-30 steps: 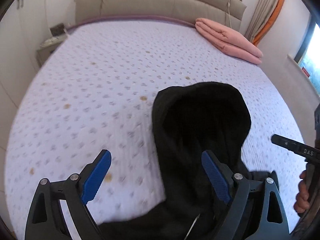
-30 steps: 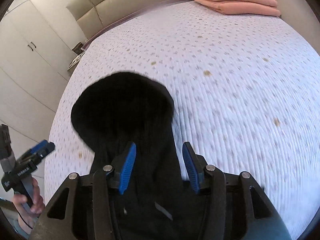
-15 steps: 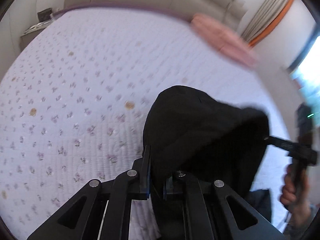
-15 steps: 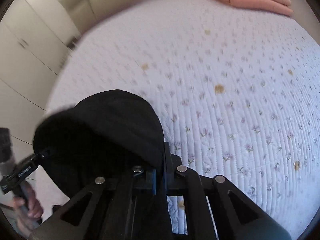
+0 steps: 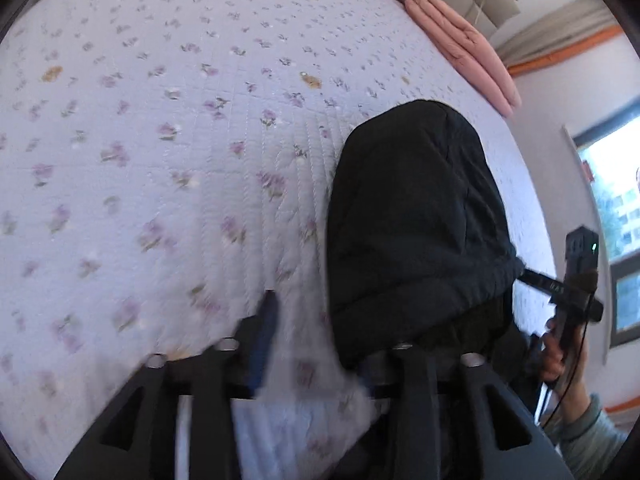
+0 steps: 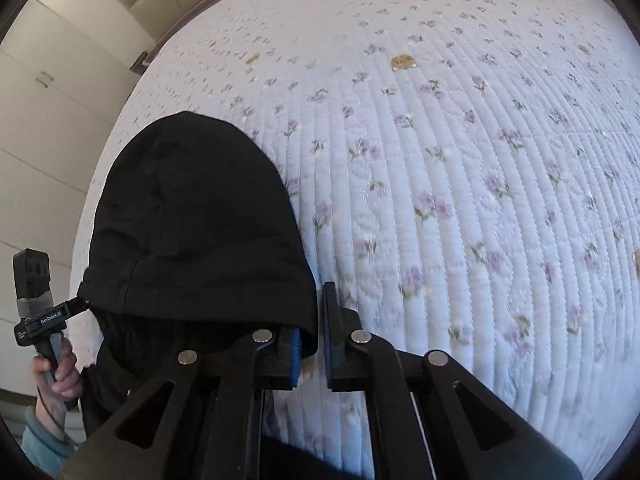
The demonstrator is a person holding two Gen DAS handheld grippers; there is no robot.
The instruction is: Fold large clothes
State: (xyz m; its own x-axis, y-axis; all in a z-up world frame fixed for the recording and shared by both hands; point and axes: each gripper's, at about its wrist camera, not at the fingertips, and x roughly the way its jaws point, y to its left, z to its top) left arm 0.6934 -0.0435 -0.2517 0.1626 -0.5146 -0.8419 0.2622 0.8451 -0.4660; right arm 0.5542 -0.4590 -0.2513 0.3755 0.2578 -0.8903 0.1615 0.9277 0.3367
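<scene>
Black fabric of the hooded garment [image 5: 416, 216] is seen in the left wrist view folded forward on the quilted floral bedspread [image 5: 160, 128], the left gripper [image 5: 320, 332] blurred with jaws apart and released; a pink folded blanket [image 5: 460, 44] lies by the headboard. In the right wrist view the right gripper [image 6: 310, 336], jaws narrowly parted, touches the hood's edge; the fold is best pressed flat and squared before withdrawal, white wardrobes [image 6: 44, 120] standing beyond.
</scene>
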